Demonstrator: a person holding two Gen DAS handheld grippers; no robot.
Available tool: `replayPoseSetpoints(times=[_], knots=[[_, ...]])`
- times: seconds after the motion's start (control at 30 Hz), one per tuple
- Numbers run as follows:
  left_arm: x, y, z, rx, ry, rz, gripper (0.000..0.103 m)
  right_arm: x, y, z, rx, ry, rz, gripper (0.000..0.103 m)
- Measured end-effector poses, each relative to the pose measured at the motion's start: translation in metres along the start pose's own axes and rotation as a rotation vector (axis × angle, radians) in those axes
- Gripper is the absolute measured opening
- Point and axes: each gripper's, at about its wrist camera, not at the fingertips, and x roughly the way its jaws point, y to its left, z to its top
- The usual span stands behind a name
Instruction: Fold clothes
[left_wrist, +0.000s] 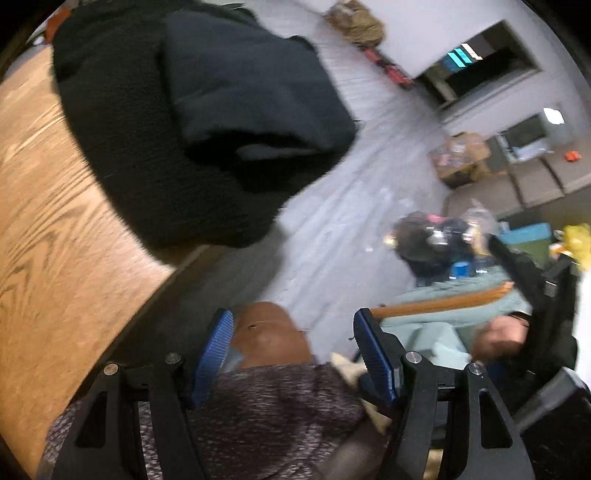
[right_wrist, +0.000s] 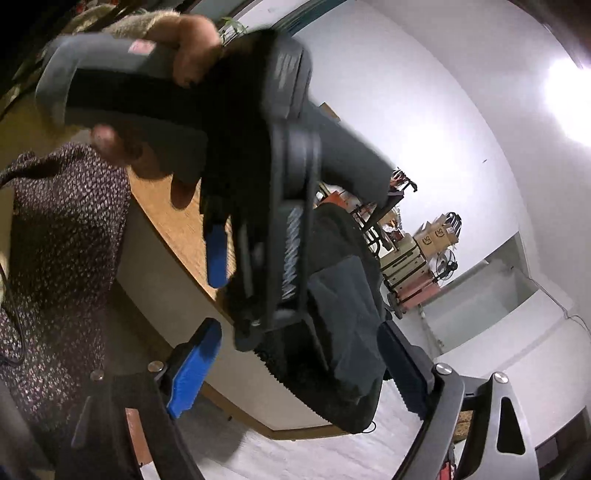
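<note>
The left gripper (left_wrist: 293, 345) has its blue fingers (left_wrist: 212, 356) spread wide, grasping nothing. The dark folded garment (left_wrist: 207, 122) lies well beyond them, up and to the left, on the wooden worktop (left_wrist: 55, 229) by its edge. The right gripper (right_wrist: 295, 365) is likewise released, and the garment (right_wrist: 343, 332) hangs over the worktop edge between and beyond its fingers (right_wrist: 194, 365).

A dark navy folded garment (left_wrist: 255, 85) lies stacked on a black fleecy garment (left_wrist: 147, 155) (both bundled thick, edges rounded) at the corner of the wooden bench (left_wrist: 48, 229), the black one overhanging the bench's edge slightly.
</note>
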Motion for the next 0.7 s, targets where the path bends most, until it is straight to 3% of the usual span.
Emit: replayPoseSetpoints(times=[0.13, 0.23, 0.3, 0.33, 0.37, 0.47, 0.57, 0.63, 0.7], knots=[[0.007, -0.002, -0.007, 0.015, 0.018, -0.041, 0.069, 0.004, -0.001, -0.001, 0.0, 0.017, -0.01, 0.089], [0.011, 0.017, -0.008, -0.067, -0.005, -0.02, 0.071, 0.006, -0.005, -0.002, 0.025, 0.024, 0.003, 0.09], [0.004, 0.043, -0.013, -0.201, -0.116, 0.1, 0.071, 0.007, -0.013, -0.004, 0.094, 0.029, 0.031, 0.09], [0.002, 0.055, -0.017, -0.253, -0.144, 0.118, 0.071, 0.008, -0.017, -0.005, 0.129, 0.032, 0.044, 0.09], [0.001, 0.066, -0.022, -0.315, -0.176, 0.115, 0.071, 0.009, -0.021, -0.006, 0.164, 0.035, 0.058, 0.09], [-0.005, 0.087, -0.04, -0.415, -0.292, -0.016, 0.071, 0.011, -0.033, -0.009, 0.269, 0.043, 0.1, 0.091], [-0.02, 0.088, -0.058, -0.419, -0.447, -0.1, 0.071, 0.024, -0.055, -0.017, 0.435, 0.093, 0.097, 0.093], [-0.032, 0.08, -0.062, -0.371, -0.51, -0.08, 0.071, 0.037, -0.07, -0.029, 0.59, 0.154, 0.124, 0.094], [-0.047, 0.062, -0.069, -0.289, -0.618, -0.005, 0.071, 0.049, -0.084, -0.042, 0.755, 0.221, 0.168, 0.094]])
